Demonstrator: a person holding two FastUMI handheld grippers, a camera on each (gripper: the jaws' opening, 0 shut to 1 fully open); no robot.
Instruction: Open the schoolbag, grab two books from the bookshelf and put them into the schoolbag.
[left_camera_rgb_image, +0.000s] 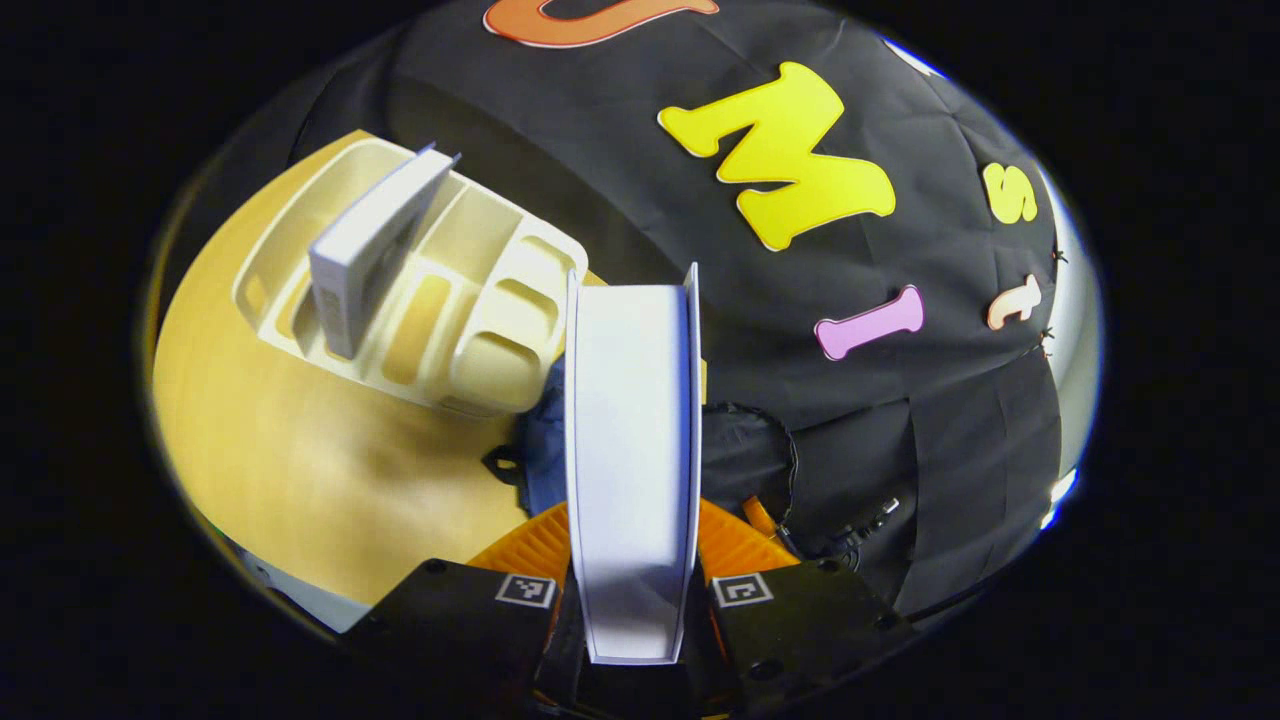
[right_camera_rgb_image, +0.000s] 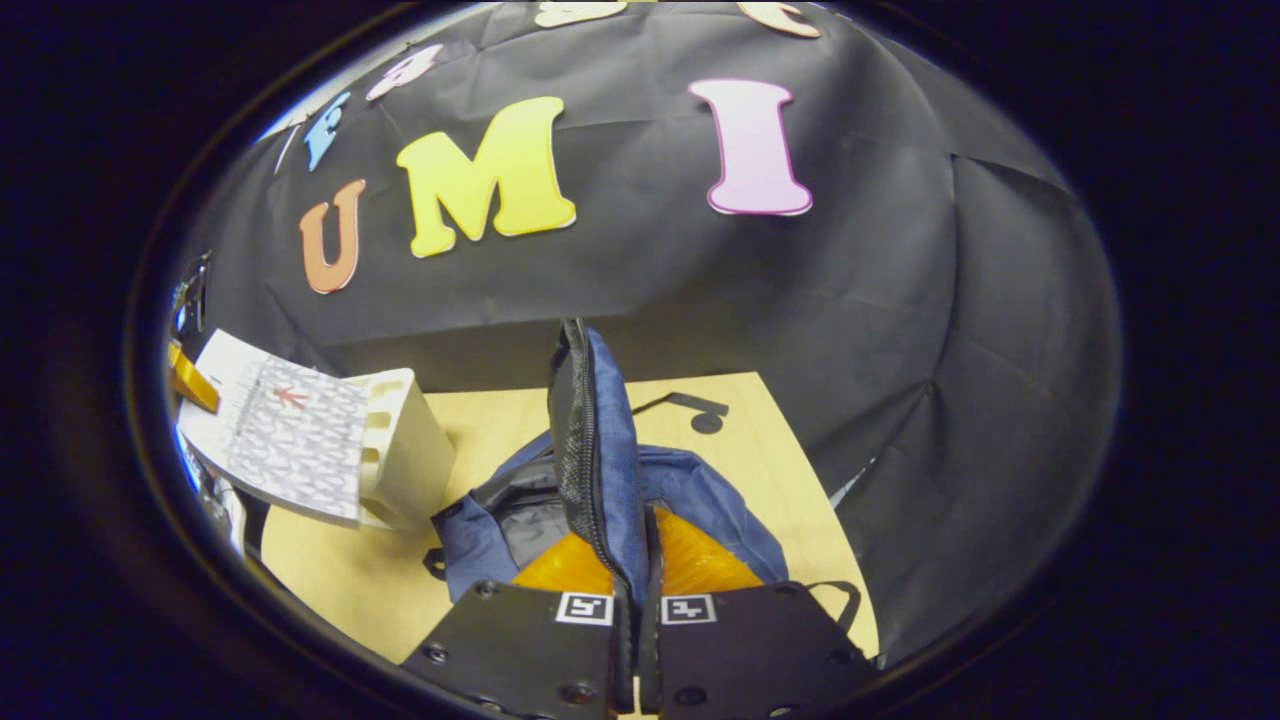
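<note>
Left gripper (left_camera_rgb_image: 632, 560): my jaws were pinching a white book (left_camera_rgb_image: 630, 440) by its lower end, page edges facing the camera, the book standing straight up between the two fingers (left_camera_rgb_image: 535, 545). Ahead and to the left of the jaws sat the cream bookshelf (left_camera_rgb_image: 480, 300), a slotted rack on the wooden worktop (left_camera_rgb_image: 300, 470). A second book (left_camera_rgb_image: 365, 250) leaned upright in one of its slots, well apart from the one I held. Just behind the held book, low down, a patch of the blue schoolbag (left_camera_rgb_image: 545, 450) showed, with dark fabric to the right of the jaws.

Right gripper (right_camera_rgb_image: 632, 590): jaws were pressed together on the schoolbag's flap (right_camera_rgb_image: 595, 450), pinching its zippered edge and holding it upright. The flap rose straight up from between the fingers (right_camera_rgb_image: 700, 555). The schoolbag (right_camera_rgb_image: 480, 530) lay directly under and around the jaws on the worktop (right_camera_rgb_image: 470, 430), mouth open, grey lining visible to the left of the flap. Farther left of the jaws I saw the bookshelf (right_camera_rgb_image: 405, 450), and beside it the held book (right_camera_rgb_image: 290, 435), its patterned cover facing the camera, tilted, up off the worktop. A black strap (right_camera_rgb_image: 690, 405) lay on the wood beyond the bag.
</note>
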